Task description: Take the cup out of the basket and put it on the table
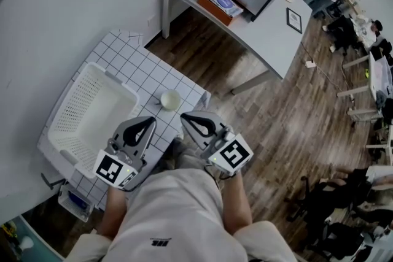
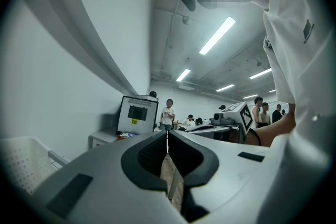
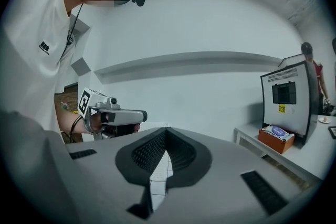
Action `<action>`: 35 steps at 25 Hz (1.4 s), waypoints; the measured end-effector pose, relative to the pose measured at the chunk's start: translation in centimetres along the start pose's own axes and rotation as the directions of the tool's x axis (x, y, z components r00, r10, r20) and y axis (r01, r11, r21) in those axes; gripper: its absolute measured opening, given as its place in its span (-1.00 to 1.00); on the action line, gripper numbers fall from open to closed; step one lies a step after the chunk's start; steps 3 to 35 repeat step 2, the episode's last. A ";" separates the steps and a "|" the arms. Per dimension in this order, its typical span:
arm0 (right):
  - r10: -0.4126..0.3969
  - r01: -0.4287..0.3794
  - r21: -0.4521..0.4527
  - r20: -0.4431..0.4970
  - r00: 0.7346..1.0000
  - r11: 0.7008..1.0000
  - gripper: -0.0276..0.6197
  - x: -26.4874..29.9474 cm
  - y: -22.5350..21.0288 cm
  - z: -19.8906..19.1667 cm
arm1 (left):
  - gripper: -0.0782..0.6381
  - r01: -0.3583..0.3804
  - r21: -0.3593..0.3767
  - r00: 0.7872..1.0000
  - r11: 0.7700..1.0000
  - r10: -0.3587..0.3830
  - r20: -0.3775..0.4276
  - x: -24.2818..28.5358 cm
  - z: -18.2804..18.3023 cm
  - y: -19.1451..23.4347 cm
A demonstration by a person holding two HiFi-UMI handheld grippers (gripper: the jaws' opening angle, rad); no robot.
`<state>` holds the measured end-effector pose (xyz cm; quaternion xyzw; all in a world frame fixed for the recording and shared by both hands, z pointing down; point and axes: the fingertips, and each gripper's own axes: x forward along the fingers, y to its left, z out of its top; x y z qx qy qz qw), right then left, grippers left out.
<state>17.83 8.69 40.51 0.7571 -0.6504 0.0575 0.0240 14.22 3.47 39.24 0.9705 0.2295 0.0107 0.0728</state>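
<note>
The cup (image 1: 170, 99) stood upright on the white tiled tabletop (image 1: 131, 60), just beside the right-hand wall of the white basket (image 1: 66, 108) and apart from it. In the head view the basket looked empty, with nothing showing inside its perforated walls. Judged from how things lay, the task's main step was done: the cup was out of the basket and resting on the tabletop.

Both tongs hung low, close to the person's body and short of the cup. The left tongs (image 1: 148, 123) sat over the near edge of the tabletop by the basket's near corner. Their own view showed the two jaws closed tip to tip with nothing held, only floor visible through the gap behind the tips. The right tongs (image 1: 186, 119) sat just beside them, nearer the cup but not touching it. Their view likewise showed the jaws meeting at the tips, with only white tiles visible past them.

With the cup set down and neither tool gripping anything, little seemed left. If any move remained, it would likely be to keep both tongs clear of the cup so it was not knocked. If the cup had to be shifted, the right tongs, being closer, would need to open before reaching for it.
</note>
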 end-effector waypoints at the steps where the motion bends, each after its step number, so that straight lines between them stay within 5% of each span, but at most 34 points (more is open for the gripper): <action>1: 0.000 0.000 -0.002 -0.006 1.000 1.000 -0.88 0.0 0.0 -0.1 | -0.74 0.001 0.001 1.000 1.000 -0.001 -0.001 -0.1 0.0 0.0; 35: 0.000 0.000 -0.003 -0.011 1.000 1.000 -0.88 0.0 0.1 -0.2 | -0.74 0.001 0.001 1.000 1.000 -0.001 -0.001 -0.1 0.0 0.0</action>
